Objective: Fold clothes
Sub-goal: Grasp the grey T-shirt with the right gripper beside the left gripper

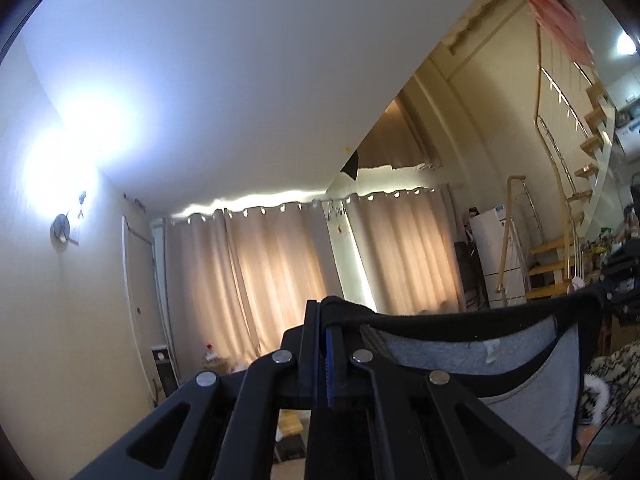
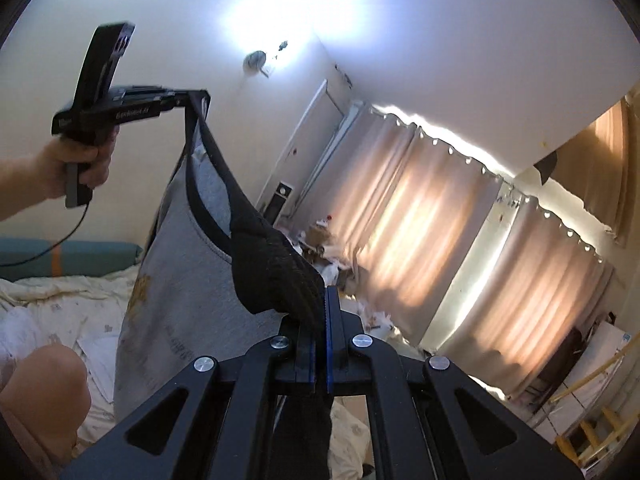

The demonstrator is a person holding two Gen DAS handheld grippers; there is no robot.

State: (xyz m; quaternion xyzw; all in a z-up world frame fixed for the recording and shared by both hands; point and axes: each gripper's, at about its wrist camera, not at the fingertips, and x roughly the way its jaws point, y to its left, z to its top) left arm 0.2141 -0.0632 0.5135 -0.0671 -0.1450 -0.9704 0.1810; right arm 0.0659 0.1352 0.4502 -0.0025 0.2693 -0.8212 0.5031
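I hold the grey shirt (image 2: 188, 280) in the air above the bed (image 2: 60, 300), stretched between my two tools by its black neckline trim (image 1: 460, 314).

My left hand-held gripper (image 1: 326, 344) is fully closed on the black trim at one end of the neckline. In the left wrist view the trim runs from its jaws away to the right, with the grey fabric and a small white label (image 1: 490, 350) hanging below it. In the right wrist view this same tool appears up and to the left of the shirt, gripped by my left hand (image 2: 80, 164), with a cable (image 2: 52, 240) trailing down from its handle.

My right hand-held gripper (image 2: 320, 320) is likewise closed tight, with black fabric pinched between its blue-lined fingers (image 2: 329, 344). The shirt body hangs down from the neckline between the two tools, its lower part in front of the bed.

My bare knee (image 2: 44, 392) sits to the left of the shirt, over the bed. Closed curtains (image 2: 460, 248) hang beyond the shirt, with light showing through them.
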